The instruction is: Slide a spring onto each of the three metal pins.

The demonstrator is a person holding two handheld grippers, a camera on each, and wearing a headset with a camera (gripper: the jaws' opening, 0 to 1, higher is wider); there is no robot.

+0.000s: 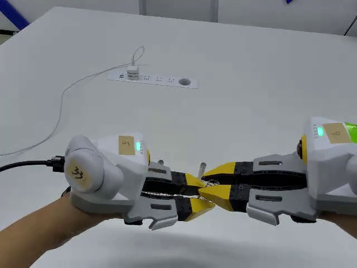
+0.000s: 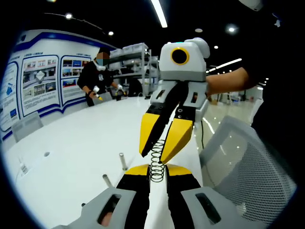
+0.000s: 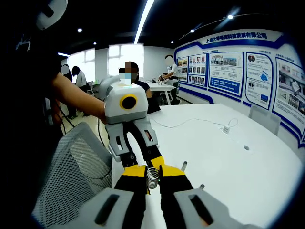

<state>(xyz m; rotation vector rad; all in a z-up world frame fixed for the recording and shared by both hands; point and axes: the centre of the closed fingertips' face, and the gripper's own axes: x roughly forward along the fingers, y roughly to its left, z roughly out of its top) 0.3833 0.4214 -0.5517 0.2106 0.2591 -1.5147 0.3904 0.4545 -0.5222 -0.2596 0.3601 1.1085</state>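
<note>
The head view looks down from above at the white table [image 1: 251,128], while both gripper views sit low, facing each other, close to one spring [image 2: 157,164].

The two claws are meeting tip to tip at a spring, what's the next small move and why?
Probably open the left claw. Both it and the right claw seem to pinch the same spring, tip to tip above the table, so one must let go before the other can carry it to a bare pin.

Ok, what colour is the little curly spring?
Shiny silver. The silvery metal coil spring shows best in the left gripper view.
</note>
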